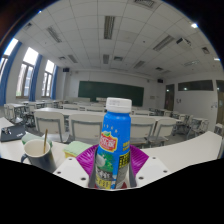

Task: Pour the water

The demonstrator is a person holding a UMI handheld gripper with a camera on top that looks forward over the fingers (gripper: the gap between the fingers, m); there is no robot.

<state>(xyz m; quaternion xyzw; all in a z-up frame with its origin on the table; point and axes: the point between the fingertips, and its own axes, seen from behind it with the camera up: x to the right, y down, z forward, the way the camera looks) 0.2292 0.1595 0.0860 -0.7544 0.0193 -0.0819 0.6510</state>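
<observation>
Rows of pale desks and chairs fill a classroom, with a dark green chalkboard on the far wall, windows along one side and strip lights in a tiled ceiling. Close to the camera, a white table carries the things for the task. The gripper has its two fingers closed against the sides of a blue plastic bottle with a white screw cap and a colourful printed label; the purple pads press on the lower body, and the bottle stands upright between them, filling the middle of the view. Whether its base rests on the table or is lifted cannot be told. To one side, just beside the bottle, sits a white cup with a dark rim, with a green object lying between cup and bottle. Judging by this, the grasp is made and pouring has not begun: next the bottle must be carried over the cup and tilted. The cap appears to be on, which would block any flow.
</observation>
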